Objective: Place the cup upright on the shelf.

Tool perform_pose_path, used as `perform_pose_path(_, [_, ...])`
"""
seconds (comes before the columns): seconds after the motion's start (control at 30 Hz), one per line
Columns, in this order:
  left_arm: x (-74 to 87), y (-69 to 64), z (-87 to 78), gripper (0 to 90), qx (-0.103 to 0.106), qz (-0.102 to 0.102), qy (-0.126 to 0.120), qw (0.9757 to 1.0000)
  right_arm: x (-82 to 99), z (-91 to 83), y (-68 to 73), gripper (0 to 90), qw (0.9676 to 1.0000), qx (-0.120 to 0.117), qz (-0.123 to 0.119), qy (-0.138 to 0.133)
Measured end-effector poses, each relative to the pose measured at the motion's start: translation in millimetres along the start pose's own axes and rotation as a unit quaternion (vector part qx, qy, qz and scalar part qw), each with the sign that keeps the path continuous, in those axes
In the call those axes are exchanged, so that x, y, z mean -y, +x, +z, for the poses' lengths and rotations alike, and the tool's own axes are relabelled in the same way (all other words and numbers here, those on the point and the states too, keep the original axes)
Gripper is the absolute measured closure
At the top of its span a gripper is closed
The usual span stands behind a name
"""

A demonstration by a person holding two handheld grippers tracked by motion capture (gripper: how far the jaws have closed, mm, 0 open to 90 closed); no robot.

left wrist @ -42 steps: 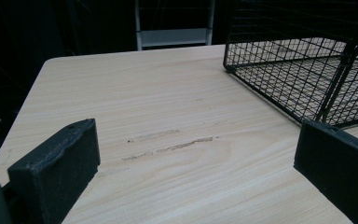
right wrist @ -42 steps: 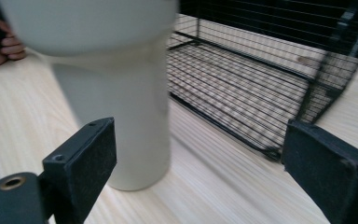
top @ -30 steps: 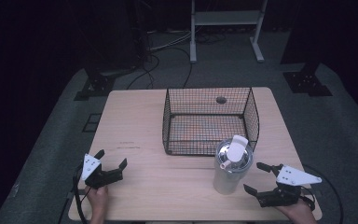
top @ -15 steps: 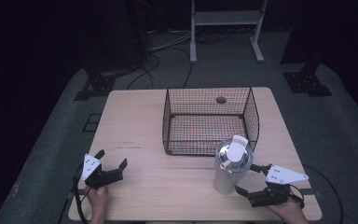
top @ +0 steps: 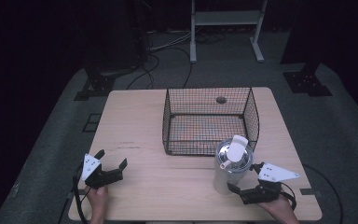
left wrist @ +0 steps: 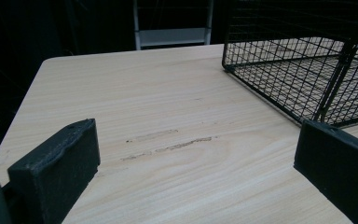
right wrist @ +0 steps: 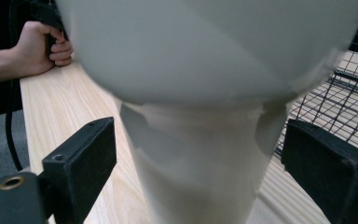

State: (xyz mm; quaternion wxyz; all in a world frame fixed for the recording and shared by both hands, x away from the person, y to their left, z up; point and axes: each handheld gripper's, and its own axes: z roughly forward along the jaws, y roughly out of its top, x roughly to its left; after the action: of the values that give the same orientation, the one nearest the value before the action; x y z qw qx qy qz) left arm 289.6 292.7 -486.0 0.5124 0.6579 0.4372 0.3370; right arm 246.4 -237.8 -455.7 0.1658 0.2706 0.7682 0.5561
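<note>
A tall white tumbler (top: 228, 175) with a shiny lid and a raised white flip tab stands upright on the wooden table (top: 135, 121), just in front of the black wire basket (top: 209, 119). My right gripper (top: 243, 178) is open at the tumbler's right side, low near the base. In the right gripper view the tumbler (right wrist: 200, 140) fills the gap between the two black jaws of the right gripper (right wrist: 200, 161), and neither jaw touches it. My left gripper (top: 112, 158) rests open at the table's front left, holding nothing (left wrist: 196, 158).
The basket (left wrist: 307, 70) looks empty and has a round hole in the table behind it (top: 221, 100). A faint scuff mark (left wrist: 168, 142) lies ahead of the left gripper. The person's other hand (right wrist: 42, 46) shows beyond the tumbler. Table edges are close to both hands.
The right gripper has slid left toward the tumbler, so that its open jaws now stand on either side of the tumbler's lower body. The left gripper has stayed put.
</note>
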Motion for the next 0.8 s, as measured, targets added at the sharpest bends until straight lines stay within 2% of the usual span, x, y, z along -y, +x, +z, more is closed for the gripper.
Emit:
perform_pose_path(0.3, [0.0,0.0,0.0,0.0,0.000,0.000,0.000,1.0000,-2.1,11.2,0.8,7.7,0.9997,0.002,0.007,-0.024])
perform_pose_path(0.8, [-0.1,0.2,-0.1,0.0,0.000,0.000,-0.002,1.0000,-4.1,21.7,1.9,7.7,0.9990,0.009,0.005,-0.043])
